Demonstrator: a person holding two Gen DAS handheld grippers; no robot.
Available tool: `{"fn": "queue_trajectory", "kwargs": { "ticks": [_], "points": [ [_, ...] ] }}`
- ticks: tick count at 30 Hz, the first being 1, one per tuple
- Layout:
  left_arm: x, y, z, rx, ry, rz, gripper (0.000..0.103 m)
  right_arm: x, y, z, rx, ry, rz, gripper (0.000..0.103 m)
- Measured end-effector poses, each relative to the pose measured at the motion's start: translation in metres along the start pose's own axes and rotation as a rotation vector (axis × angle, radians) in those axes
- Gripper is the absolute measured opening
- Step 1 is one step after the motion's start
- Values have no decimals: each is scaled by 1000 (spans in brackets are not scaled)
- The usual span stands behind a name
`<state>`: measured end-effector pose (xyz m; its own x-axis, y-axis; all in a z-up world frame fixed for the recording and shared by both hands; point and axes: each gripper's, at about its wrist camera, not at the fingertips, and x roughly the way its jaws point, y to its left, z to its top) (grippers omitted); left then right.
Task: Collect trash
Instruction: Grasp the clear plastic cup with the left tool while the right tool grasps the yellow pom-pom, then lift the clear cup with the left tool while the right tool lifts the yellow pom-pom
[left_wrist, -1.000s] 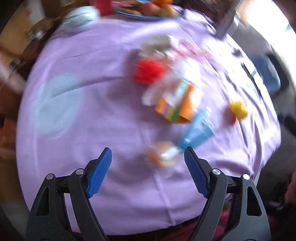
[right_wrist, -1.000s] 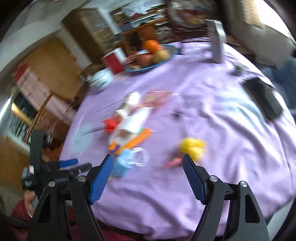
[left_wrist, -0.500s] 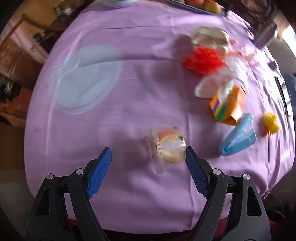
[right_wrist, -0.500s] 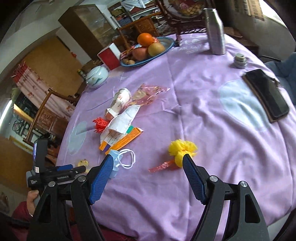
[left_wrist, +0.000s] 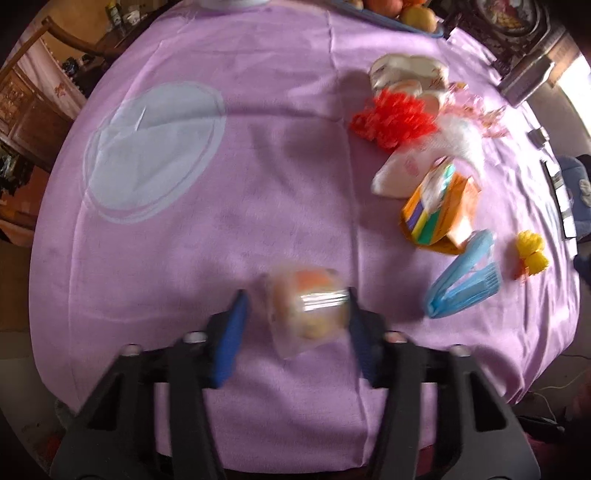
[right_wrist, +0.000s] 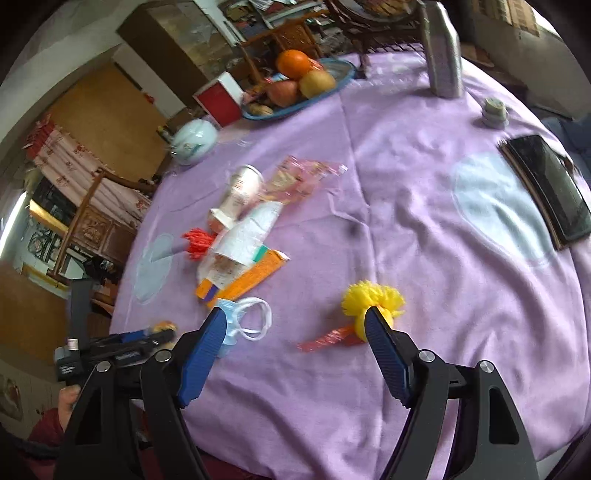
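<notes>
A clear plastic cup with orange contents (left_wrist: 308, 308) lies on its side on the purple tablecloth (left_wrist: 258, 184). My left gripper (left_wrist: 295, 325) straddles it, jaws closing in; the right pad touches the cup and a gap shows on the left. My right gripper (right_wrist: 295, 343) is open and empty above the near table, between a blue face mask (right_wrist: 236, 321) and a yellow pom-pom (right_wrist: 373, 299) with a red wrapper tail (right_wrist: 325, 338). Farther off lie a red pom-pom (left_wrist: 391, 118), a paper cup (right_wrist: 240, 192), a white wrapper (right_wrist: 251, 232) and an orange carton (left_wrist: 439, 214).
A fruit plate (right_wrist: 295, 85), a red box (right_wrist: 218, 98), a pale teapot (right_wrist: 194, 140), a metal bottle (right_wrist: 441, 55), a small cap (right_wrist: 493, 110) and a black phone (right_wrist: 550, 184) stand at the far and right edges. Wooden chairs ring the table.
My left gripper has moved forward around the plastic cup and its jaws have narrowed onto it. My right gripper has come slightly closer to the yellow pom-pom and stays open.
</notes>
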<state>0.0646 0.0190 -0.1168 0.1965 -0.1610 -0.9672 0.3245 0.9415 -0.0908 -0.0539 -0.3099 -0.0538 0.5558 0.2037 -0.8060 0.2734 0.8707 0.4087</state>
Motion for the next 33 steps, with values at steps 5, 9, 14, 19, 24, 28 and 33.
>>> {"fn": "queue_trajectory", "kwargs": {
  "ticks": [5,9,14,19,24,28,33],
  "points": [
    [-19,-1,8,0,-50,3,34,15,-13,-2,3,37,-74,76],
    [-31,2,13,-19,-78,-5,34,25,-17,0,-12,42,-109,72],
    [-40,7,13,-45,-90,-2,34,39,-23,0,-4,70,-119,50],
    [-46,14,9,-71,-96,14,34,47,-30,1,24,88,-123,32],
    [-45,19,7,-84,-89,5,34,49,-28,2,13,99,-124,27],
    [-41,13,4,-65,-77,-15,35,49,-25,1,6,104,-115,30],
    [-28,0,3,-15,-40,-16,44,49,-23,0,1,110,-109,36]
  ]
}}
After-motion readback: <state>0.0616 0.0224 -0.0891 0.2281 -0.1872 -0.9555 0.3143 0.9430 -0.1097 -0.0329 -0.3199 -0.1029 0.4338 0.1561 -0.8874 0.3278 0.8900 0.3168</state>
